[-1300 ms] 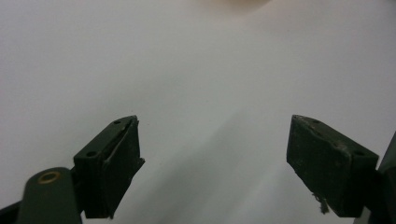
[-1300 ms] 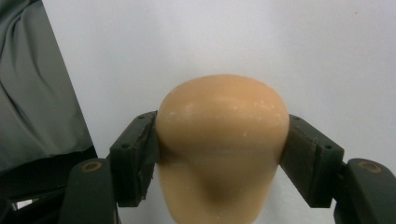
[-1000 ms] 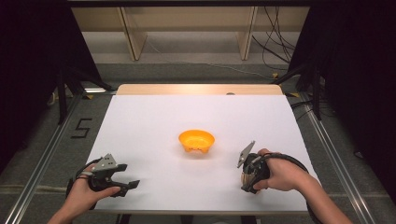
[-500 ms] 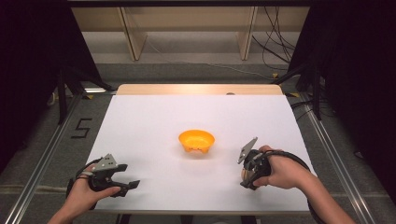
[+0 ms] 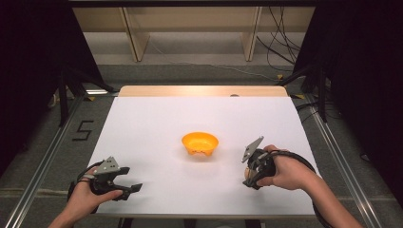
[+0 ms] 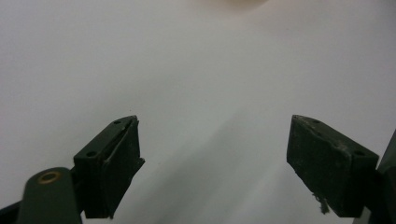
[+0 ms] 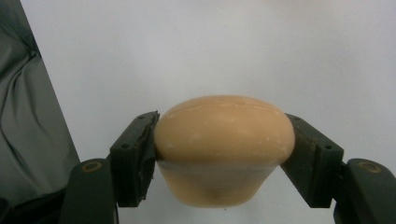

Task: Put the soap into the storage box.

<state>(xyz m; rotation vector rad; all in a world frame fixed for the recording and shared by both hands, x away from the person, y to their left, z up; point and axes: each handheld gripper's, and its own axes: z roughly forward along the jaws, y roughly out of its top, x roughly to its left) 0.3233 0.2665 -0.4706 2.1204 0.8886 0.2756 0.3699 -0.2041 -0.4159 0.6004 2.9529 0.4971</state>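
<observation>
Tan and smooth, a rounded bun-shaped object [image 7: 224, 147], seemingly of plastic or foam, is clamped between the two black pads of the right gripper [image 7: 224, 154], which is held low over the white table sheet [image 5: 157, 123] at its near right part. In the high view the right gripper [image 5: 251, 174] is seen pointing leftward, with a shallow orange plastic bowl [image 5: 200, 144] standing near the sheet's middle, a little apart from it. The left gripper [image 5: 127, 186] is rested at the near left corner, well apart from the bowl; its jaws are stood wide apart with nothing between them, as seen along the left gripper [image 6: 215, 158] itself.

The step in hand is judged to be the carrying of the gripped bun toward the bowl. For the next move, the right gripper would need to be brought over the bowl's rim, lowered above its hollow, and only then opened, so that the round piece is not dropped on the rim and sent rolling over the sheet.
</observation>
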